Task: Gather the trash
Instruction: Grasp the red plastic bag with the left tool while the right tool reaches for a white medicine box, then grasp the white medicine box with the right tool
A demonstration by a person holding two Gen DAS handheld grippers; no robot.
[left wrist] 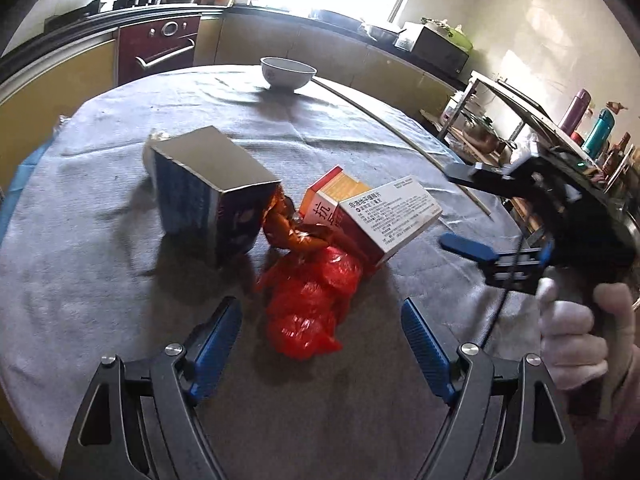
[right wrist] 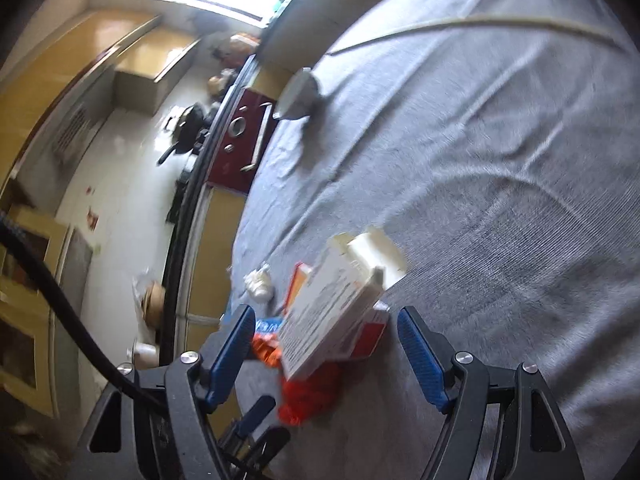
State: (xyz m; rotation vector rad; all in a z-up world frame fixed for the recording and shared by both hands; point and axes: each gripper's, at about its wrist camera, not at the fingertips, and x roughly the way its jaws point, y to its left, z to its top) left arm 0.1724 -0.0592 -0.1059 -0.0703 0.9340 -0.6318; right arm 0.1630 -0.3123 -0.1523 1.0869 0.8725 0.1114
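A pile of trash lies on the grey tablecloth [left wrist: 120, 280]: a blue and silver carton [left wrist: 208, 192], a crumpled orange wrapper [left wrist: 288, 228], a red plastic bag [left wrist: 312, 304], an orange box [left wrist: 332, 196] and a white medicine box [left wrist: 392, 216]. My left gripper [left wrist: 322, 332] is open, its blue fingers on either side of the red bag's near end without touching it. My right gripper [left wrist: 466, 208], held by a gloved hand [left wrist: 572, 332], is open just right of the white box. In the right wrist view, the white box [right wrist: 340, 304] and red bag [right wrist: 312, 392] sit ahead of the right gripper [right wrist: 326, 344].
A white bowl [left wrist: 286, 72] stands at the table's far side, and a thin pale rod [left wrist: 400, 136] lies along the right edge. Crumpled white paper [right wrist: 260, 280] lies behind the carton. Kitchen counters, a stove and a shelf rack [left wrist: 500, 120] surround the table.
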